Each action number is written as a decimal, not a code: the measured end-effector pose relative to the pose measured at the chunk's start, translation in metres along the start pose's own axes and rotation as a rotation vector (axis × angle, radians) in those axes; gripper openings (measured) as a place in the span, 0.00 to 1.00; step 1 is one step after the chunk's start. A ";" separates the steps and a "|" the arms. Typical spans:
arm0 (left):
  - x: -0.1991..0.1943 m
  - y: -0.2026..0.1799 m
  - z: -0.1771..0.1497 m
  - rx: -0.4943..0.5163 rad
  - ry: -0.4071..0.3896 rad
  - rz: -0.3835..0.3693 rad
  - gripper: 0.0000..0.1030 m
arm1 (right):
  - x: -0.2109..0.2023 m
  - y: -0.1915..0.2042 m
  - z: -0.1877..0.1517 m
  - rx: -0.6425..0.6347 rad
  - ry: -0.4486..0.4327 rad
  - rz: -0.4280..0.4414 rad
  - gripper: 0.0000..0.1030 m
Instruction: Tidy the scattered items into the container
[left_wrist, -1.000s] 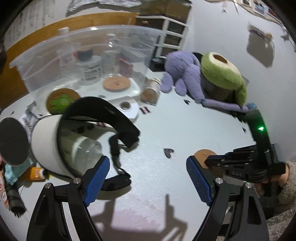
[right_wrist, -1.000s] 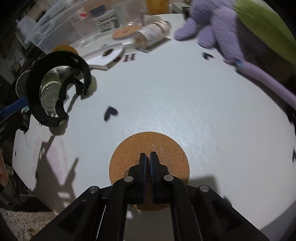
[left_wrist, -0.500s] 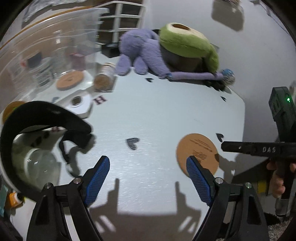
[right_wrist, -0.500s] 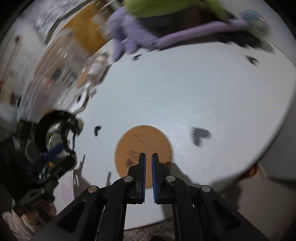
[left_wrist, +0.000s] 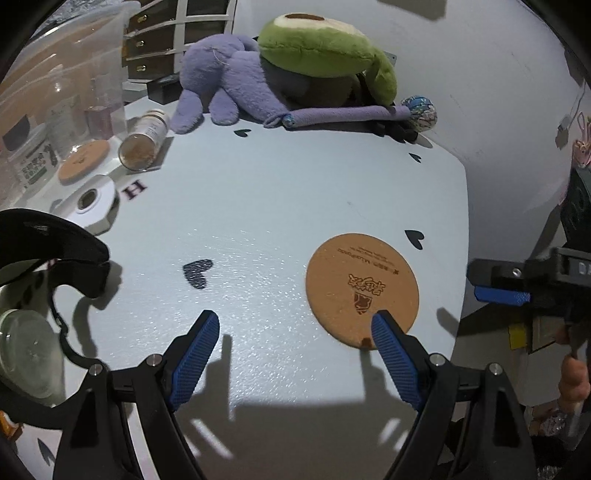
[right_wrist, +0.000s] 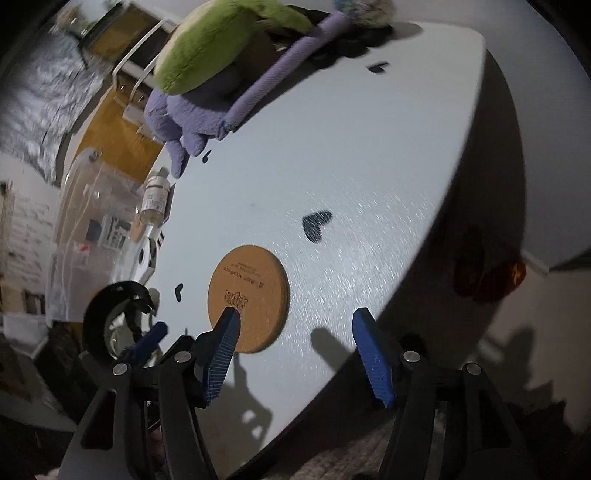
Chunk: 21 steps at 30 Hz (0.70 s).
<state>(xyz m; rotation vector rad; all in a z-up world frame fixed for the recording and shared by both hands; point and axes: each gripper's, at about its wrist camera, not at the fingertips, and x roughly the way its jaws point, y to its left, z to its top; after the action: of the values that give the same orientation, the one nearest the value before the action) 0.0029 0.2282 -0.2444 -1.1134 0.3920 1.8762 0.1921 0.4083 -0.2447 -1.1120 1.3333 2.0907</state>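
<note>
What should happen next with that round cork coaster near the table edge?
Probably the right gripper, its jaws opening and empty, should shift sideways to straddle the coaster and close on it. The coaster lies flat on the table, outside the clear container; only one finger overlaps it now.

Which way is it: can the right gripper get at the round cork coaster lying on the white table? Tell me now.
Probably yes. The round cork coaster lies flat, with nothing on it, just ahead of the right gripper, whose jaws are opening with nothing between them.
</note>
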 end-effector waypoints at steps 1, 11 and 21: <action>0.003 -0.001 0.000 0.001 0.004 -0.003 0.82 | -0.001 -0.002 -0.002 0.018 0.001 0.003 0.61; 0.029 -0.019 -0.001 0.108 0.008 0.002 0.70 | -0.010 -0.031 -0.014 0.184 -0.020 0.017 0.61; 0.028 -0.025 -0.003 0.130 -0.014 -0.031 0.57 | -0.006 -0.036 -0.020 0.278 -0.026 0.067 0.61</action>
<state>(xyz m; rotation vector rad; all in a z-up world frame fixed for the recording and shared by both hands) 0.0198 0.2550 -0.2648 -1.0136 0.4794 1.8038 0.2285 0.4074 -0.2645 -0.9307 1.6088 1.8839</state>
